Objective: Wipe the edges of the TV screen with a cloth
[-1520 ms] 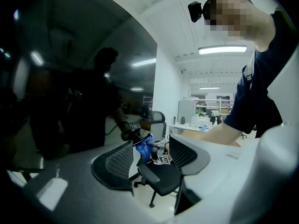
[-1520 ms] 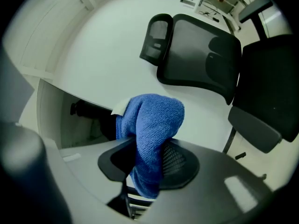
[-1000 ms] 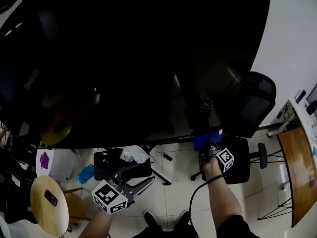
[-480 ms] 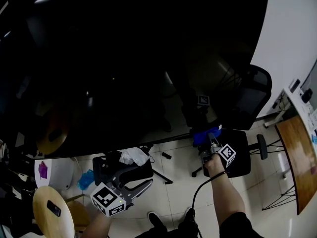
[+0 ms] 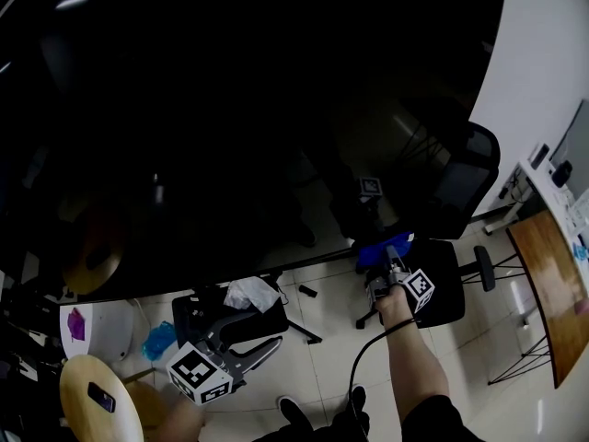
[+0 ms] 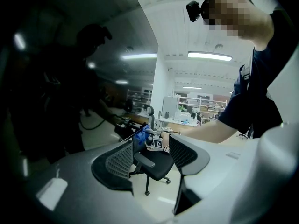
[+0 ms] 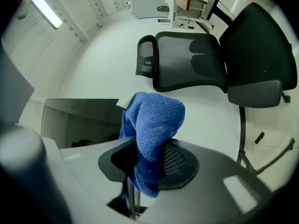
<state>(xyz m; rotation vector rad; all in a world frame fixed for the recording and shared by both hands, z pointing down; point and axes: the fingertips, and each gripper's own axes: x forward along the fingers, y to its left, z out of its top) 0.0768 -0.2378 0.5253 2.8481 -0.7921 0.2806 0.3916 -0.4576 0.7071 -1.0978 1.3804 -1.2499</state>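
- my right gripper (image 5: 387, 267) has its jaws pinched on the blue cloth (image 5: 382, 250); in the right gripper view the cloth is bunched up between the pads and pokes out past the tips
- the cloth sits right at the bottom edge of the TV screen (image 5: 230, 109), over toward its right end; can't really tell if it's actually pressing on the frame
- left gripper (image 5: 260, 325) hangs lower, below the screen and over the floor; jaws are spread with nothing in them; through the gap I just see the black office chair (image 5: 451, 288) and my other arm
- that chair is just beside the right gripper, on its right
- bottom left there's a round wooden stool (image 5: 110, 422) with a dark phone (image 5: 98, 396) lying on it; a wooden table (image 5: 548, 284) is at the far right
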